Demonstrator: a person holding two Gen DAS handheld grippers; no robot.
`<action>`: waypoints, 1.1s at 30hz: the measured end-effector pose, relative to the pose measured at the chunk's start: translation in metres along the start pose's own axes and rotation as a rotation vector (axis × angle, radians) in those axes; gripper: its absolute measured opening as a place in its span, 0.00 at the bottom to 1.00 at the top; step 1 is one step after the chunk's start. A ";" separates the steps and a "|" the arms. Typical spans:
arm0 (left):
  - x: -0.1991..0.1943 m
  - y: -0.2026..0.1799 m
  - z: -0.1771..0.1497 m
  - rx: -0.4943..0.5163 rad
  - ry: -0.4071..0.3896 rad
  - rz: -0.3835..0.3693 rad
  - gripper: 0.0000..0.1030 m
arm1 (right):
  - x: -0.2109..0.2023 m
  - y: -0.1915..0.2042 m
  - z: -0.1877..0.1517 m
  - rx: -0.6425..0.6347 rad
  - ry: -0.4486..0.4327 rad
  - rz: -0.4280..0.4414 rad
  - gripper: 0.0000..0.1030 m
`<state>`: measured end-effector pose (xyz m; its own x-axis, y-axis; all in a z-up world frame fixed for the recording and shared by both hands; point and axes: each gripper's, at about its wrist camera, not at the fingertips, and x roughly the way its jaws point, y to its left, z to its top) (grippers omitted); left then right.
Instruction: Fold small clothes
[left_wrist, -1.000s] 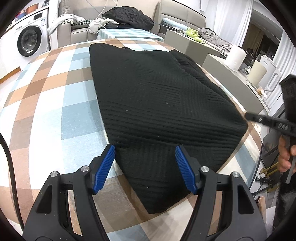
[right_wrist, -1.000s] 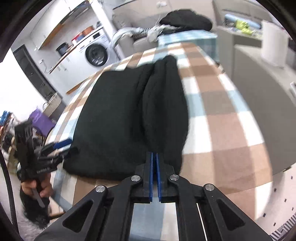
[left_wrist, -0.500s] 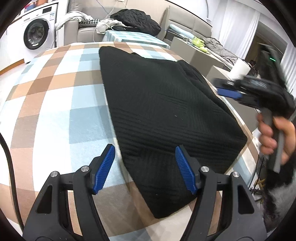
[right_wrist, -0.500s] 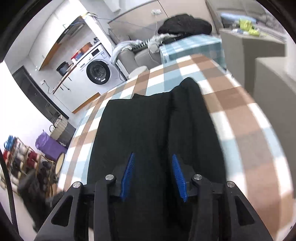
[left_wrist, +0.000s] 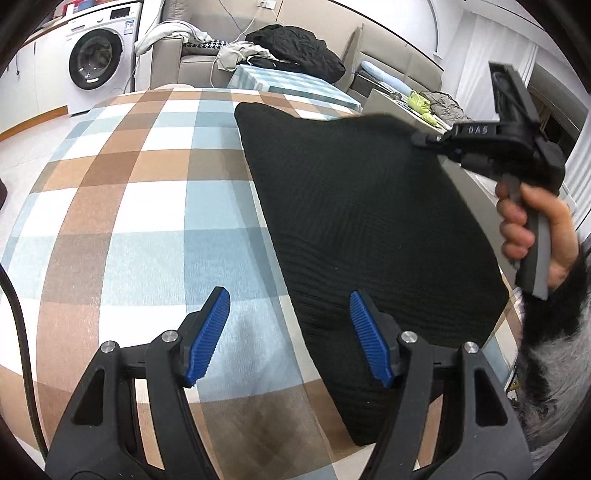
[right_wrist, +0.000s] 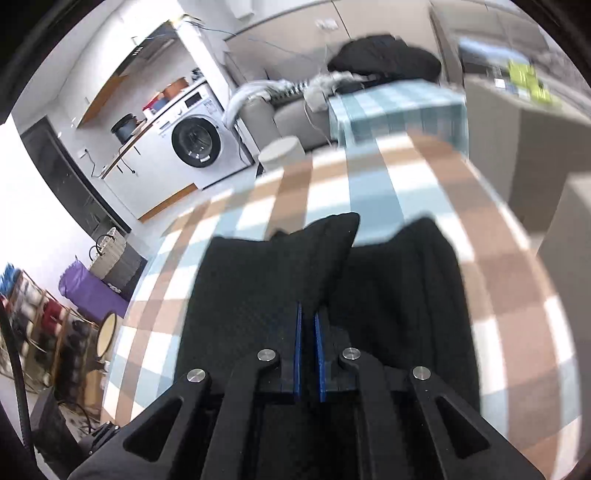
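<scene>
Garment (left_wrist: 369, 229) lies on checked table (left_wrist: 140, 206), toward its right side. Washing machine (left_wrist: 98, 61) stands behind table at left; sofa (left_wrist: 199, 62) w/ clothes pile (left_wrist: 295, 48) behind, further right.

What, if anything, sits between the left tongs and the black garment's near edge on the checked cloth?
Nothing visible. The left tongs stand open over the garment, its near edge already between the fingers, with only bare checked cloth beside it. The right tongs are shut on a lifted fold farther along.
</scene>
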<state>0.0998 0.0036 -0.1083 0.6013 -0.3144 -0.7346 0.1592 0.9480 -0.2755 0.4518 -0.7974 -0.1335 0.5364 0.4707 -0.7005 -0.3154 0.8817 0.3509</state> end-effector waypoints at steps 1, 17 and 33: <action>0.001 0.000 0.000 -0.001 0.003 0.000 0.63 | 0.002 0.001 0.002 -0.010 0.004 -0.020 0.06; 0.018 -0.019 -0.007 0.022 0.045 -0.018 0.63 | -0.016 -0.032 -0.097 0.014 0.205 0.074 0.08; 0.024 -0.021 -0.003 0.029 0.055 0.007 0.63 | -0.052 -0.062 -0.093 0.035 0.113 0.022 0.51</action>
<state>0.1089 -0.0240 -0.1221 0.5583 -0.3093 -0.7698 0.1783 0.9510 -0.2528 0.3704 -0.8795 -0.1765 0.4379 0.4848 -0.7571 -0.2974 0.8728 0.3869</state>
